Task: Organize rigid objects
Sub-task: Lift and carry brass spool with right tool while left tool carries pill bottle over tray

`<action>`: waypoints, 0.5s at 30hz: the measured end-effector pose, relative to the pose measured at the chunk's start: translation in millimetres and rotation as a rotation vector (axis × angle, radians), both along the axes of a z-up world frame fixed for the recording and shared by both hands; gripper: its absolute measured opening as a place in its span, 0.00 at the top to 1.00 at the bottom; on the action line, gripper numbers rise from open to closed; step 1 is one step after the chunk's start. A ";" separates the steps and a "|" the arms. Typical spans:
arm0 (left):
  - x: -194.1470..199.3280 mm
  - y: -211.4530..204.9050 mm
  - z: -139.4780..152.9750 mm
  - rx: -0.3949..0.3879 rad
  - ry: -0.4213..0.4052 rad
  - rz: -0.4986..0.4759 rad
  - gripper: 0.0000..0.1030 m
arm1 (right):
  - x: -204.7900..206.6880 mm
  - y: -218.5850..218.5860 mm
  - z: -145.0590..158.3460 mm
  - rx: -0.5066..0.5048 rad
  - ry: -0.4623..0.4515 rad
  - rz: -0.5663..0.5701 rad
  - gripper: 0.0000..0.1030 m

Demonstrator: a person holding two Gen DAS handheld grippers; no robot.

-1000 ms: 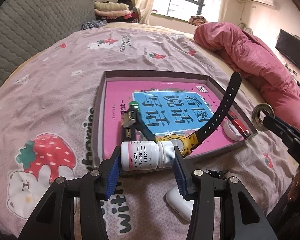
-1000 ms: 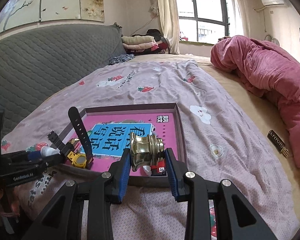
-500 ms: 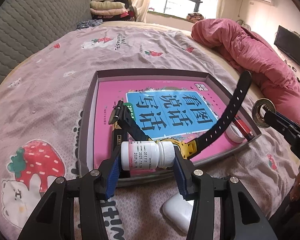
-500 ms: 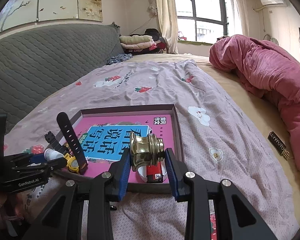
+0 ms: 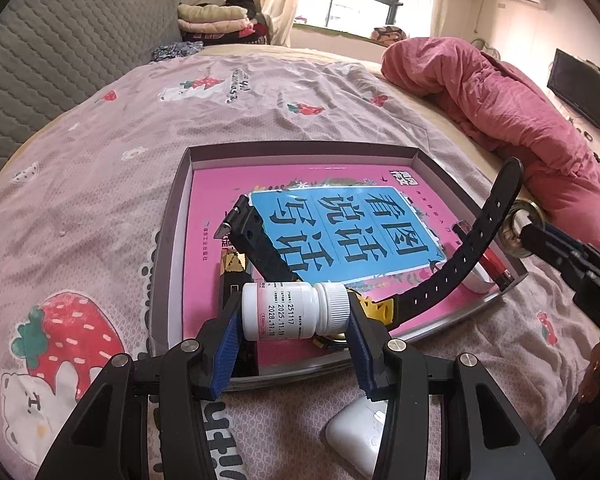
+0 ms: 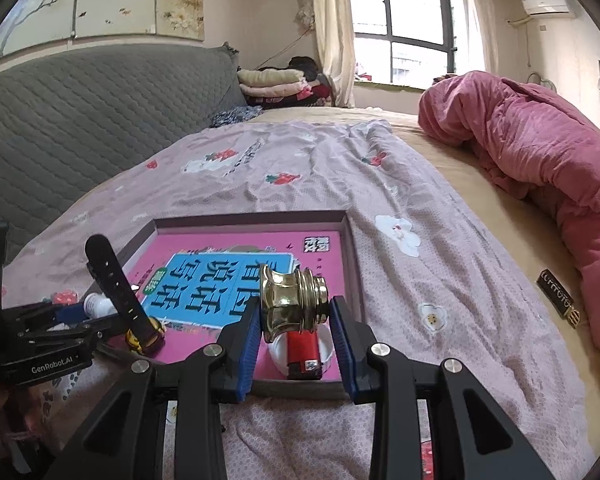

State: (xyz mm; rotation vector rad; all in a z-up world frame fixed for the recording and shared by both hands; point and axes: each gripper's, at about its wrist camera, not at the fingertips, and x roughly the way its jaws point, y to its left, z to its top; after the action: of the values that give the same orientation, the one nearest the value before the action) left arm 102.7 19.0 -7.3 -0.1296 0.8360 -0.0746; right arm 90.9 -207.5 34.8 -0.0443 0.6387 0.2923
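Observation:
My left gripper (image 5: 294, 336) is shut on a white pill bottle (image 5: 288, 310), held sideways just over the near left corner of a grey tray (image 5: 172, 240). A pink book with a blue label (image 5: 340, 220) lies in the tray. On the book rests a watch (image 5: 476, 244) with a black strap and yellow case. My right gripper (image 6: 296, 332) is shut on a brass fitting (image 6: 290, 300), above the tray's near right corner (image 6: 352, 256). Under it lie a red lighter (image 6: 302, 350) and a white cap (image 6: 276, 354).
A white earbud case (image 5: 358, 432) sits on the bedsheet in front of the tray. A bunched pink quilt (image 5: 500, 100) fills the bed's right side, with a black tag (image 6: 558, 296) near it. A grey padded headboard (image 6: 80, 120) runs along the left.
Both grippers have edged forward toward the tray, which now looks nearer in both views. The bottle now hangs over the tray's near rim. Both grips are unchanged.

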 end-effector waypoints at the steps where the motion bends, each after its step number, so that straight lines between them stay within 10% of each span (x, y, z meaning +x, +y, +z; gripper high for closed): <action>1: 0.0 -0.2 0.2 -0.001 0.000 0.000 0.52 | 0.5 2.9 -2.0 -0.005 0.006 0.011 0.67; 15: 0.6 -2.9 -6.2 -0.033 0.046 -0.005 0.52 | 0.3 22.0 -19.6 -0.055 0.071 0.054 0.67</action>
State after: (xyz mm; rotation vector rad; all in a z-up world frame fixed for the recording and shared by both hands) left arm 103.4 16.1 -13.5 -0.1602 0.8813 -0.0907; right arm 91.2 -185.4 15.2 -0.1045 0.7169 0.3291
